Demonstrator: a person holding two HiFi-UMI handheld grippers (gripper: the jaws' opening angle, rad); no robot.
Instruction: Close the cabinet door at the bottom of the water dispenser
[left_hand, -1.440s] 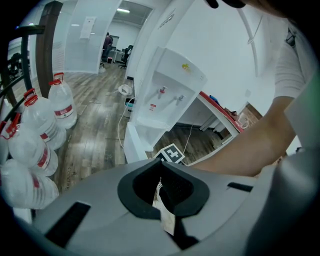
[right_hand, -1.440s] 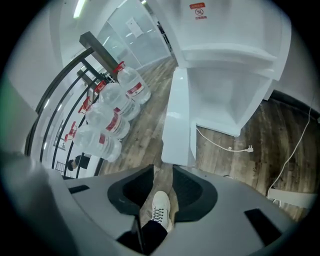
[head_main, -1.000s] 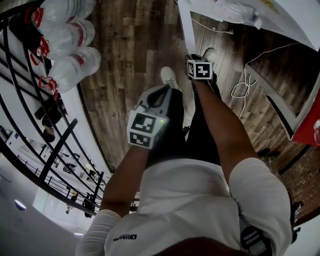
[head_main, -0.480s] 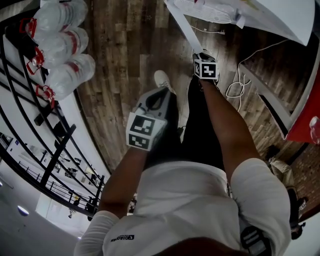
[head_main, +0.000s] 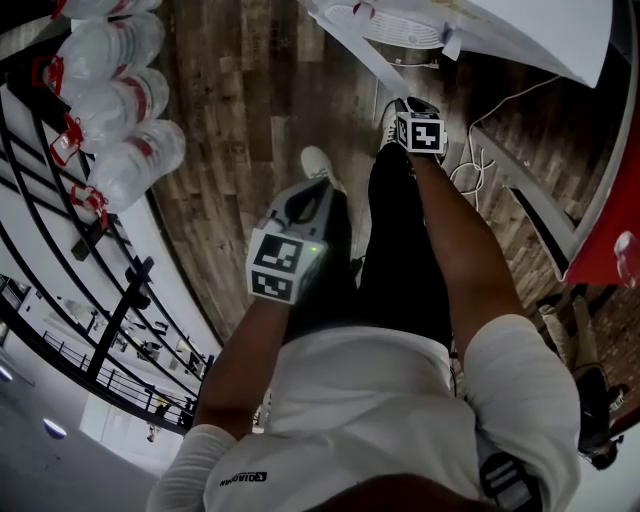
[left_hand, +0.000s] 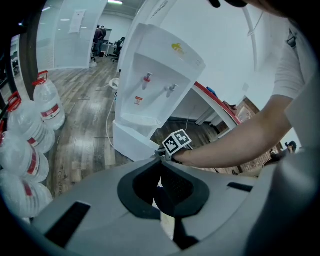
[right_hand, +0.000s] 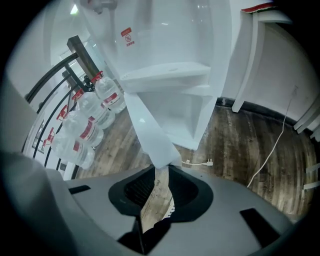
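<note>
The cabinet door (right_hand: 149, 132) is jutting edge-on from the water dispenser (right_hand: 172, 80) toward my right gripper (right_hand: 161, 174), whose fingers are gaping at its free edge. My left gripper (left_hand: 159, 182) is hanging empty, fingers parted.

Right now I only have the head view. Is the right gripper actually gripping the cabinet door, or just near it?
Observer: The right gripper view shows the right gripper with its jaws apart and the cabinet door's bottom corner right at their tips, not clamped.
Operator: Okay, and how far open is it?
Observer: Wide. The door stands swung far out, and the cabinet shows its white inside.
</note>
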